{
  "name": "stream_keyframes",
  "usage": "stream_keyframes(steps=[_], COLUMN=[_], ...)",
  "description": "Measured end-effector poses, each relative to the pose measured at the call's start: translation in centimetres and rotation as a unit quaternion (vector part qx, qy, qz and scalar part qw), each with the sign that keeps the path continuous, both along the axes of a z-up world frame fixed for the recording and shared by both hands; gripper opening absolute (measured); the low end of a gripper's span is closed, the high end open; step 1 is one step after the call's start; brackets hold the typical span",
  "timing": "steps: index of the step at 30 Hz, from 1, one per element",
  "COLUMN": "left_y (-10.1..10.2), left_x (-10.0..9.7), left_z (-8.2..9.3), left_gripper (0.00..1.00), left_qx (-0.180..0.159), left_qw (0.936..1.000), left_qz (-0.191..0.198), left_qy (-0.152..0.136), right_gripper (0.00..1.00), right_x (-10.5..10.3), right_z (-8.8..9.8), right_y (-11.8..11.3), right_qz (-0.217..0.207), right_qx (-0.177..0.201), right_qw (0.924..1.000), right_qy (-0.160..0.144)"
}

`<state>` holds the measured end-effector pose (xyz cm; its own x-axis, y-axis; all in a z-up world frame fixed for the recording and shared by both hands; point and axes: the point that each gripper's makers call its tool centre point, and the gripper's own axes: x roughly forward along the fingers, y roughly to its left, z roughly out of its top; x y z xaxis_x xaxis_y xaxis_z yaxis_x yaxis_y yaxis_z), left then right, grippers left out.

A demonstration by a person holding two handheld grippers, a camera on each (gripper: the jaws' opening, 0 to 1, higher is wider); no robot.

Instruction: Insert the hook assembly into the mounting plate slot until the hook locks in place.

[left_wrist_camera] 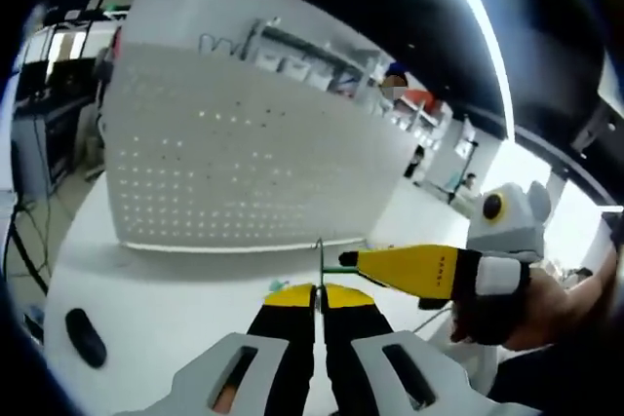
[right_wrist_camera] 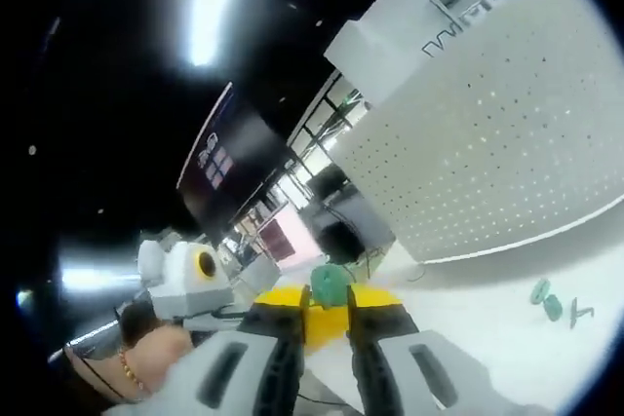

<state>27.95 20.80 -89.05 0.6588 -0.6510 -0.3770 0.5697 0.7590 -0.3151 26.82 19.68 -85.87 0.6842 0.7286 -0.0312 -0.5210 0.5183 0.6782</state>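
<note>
— Now, how is the left gripper [left_wrist_camera: 316, 301] seen to be set?

— Its jaws are pressed almost together, and a thin metal hook [left_wrist_camera: 319, 262] is pinched upright between the yellow tips. Just beyond those tips the right gripper [left_wrist_camera: 351, 260] is brought in from the right, its yellow jaws pointed at the hook; a green piece [left_wrist_camera: 337, 269] is seen at their tip, just beside the wire. A hand [left_wrist_camera: 522, 314] is wrapped around that gripper's body.

— And what is shown from the right gripper's own view?

— Its jaws [right_wrist_camera: 326, 301] are narrowed on a round green part [right_wrist_camera: 331, 283], which is gripped between the yellow tips. The left gripper [right_wrist_camera: 185, 280] is seen just to the left, held by a hand [right_wrist_camera: 146, 358] with a bracelet at the wrist.

— Where is the mounting plate placed?

— A white perforated panel [left_wrist_camera: 244, 163] is stood upright on the white table [left_wrist_camera: 166, 309], ahead of the left gripper and well beyond the hook. From the right gripper it is seen ahead and to the right. Whether any slot is engaged cannot be told.

— Is anything else laid on the table?

— Two small green parts [right_wrist_camera: 546, 299] and a bent wire piece [right_wrist_camera: 579, 313] are laid loose, right of the right gripper, near the foot of the panel. A dark oval object [left_wrist_camera: 86, 335] is laid left of the left gripper.
</note>
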Motion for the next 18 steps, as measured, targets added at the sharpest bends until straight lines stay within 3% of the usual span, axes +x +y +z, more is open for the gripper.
stream_keyframes(steps=[4,8,14,18], left_y=[0.6,0.9,0.1,-0.5], left_x=[0.4,0.8,0.8,0.6], left_z=[0.5,0.9,1.1,1.6], left_gripper=[0.01,0.01,0.01,0.01], left_qx=[0.019,0.078,0.085,0.080], left_qw=[0.9995,0.9952,0.9937,0.9932], left_qz=[0.009,0.006,0.001,0.000], left_qy=[-0.023,-0.059,-0.073,-0.085], right_gripper=[0.15,0.16,0.17,0.09], right_x=[-0.3,-0.4,0.0,0.4], right_z=[0.1,-0.3,0.7,1.0], right_y=[0.0,0.0,0.5,0.3], right_qz=[0.012,0.018,0.021,0.013], right_qx=[-0.026,-0.043,-0.038,-0.031], right_qw=[0.9993,0.9985,0.9982,0.9986], right_qy=[-0.024,-0.031,-0.042,-0.042])
